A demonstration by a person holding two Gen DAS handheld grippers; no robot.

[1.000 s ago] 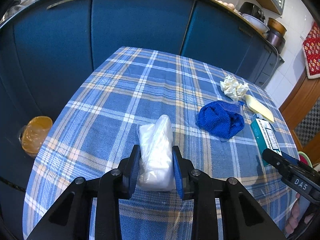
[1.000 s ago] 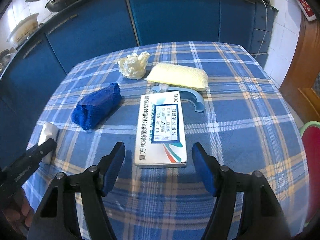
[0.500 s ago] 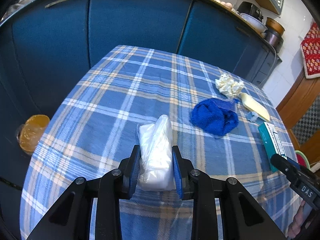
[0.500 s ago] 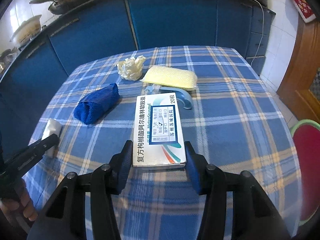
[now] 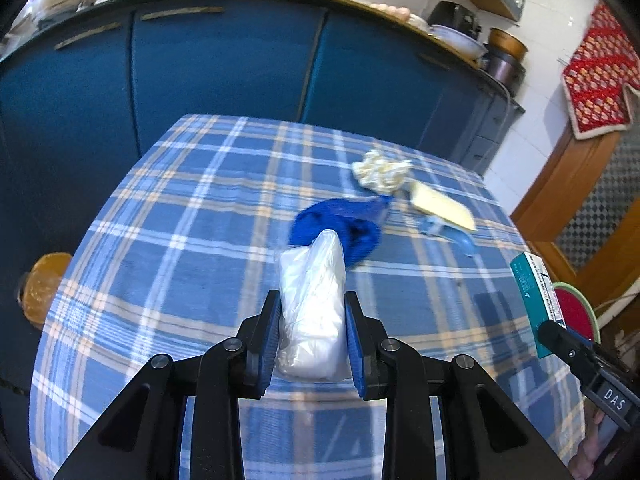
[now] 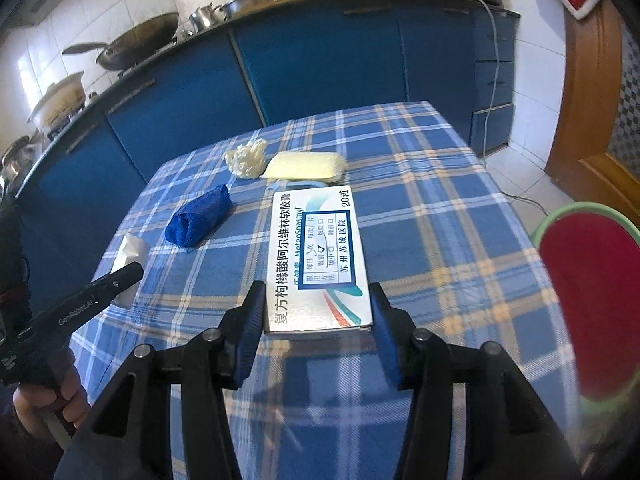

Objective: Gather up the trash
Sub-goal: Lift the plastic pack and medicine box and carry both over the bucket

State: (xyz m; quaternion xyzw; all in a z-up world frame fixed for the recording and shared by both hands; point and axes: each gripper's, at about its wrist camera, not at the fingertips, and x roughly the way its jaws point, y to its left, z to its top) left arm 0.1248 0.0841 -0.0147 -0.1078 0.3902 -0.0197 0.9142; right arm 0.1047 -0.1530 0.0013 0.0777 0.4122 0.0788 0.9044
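Now both tongs hold trash above the checked counter (image 5: 168, 216). The left tongs (image 5: 311, 336) are narrowed onto a crumpled white plastic bag (image 5: 314, 300): the blue pads press its two sides, and the bag sticks up and forward between them, its tip overlapping the blue cloth (image 5: 356, 224) in the left wrist view. From the right wrist camera the same bag (image 6: 130, 254) shows at the tip of the left tongs (image 6: 120, 280), out at the left edge of the counter (image 6: 420, 208), with a hand (image 6: 52, 408) gripping the tool below.

The right tongs (image 6: 318, 316) are clamped on a white medicine box (image 6: 316, 256) printed with Chinese text. Its near end sits between the two blue pads, which touch its long sides, and the rest of the box reaches forward beyond the fingertips. In the left wrist view that box (image 5: 534, 300) appears edge-on at the right, off the counter, gripped by the right tongs (image 5: 556, 336).

Left on the counter, well apart from both tongs, are the rolled blue cloth (image 6: 200, 220), a crumpled cream tissue (image 6: 246, 158), a pale yellow sponge (image 6: 306, 164) just beside it, and a light blue plastic piece (image 5: 452, 234) next to the sponge. A red stool with a green rim (image 6: 588, 300) stands to the right of the counter.
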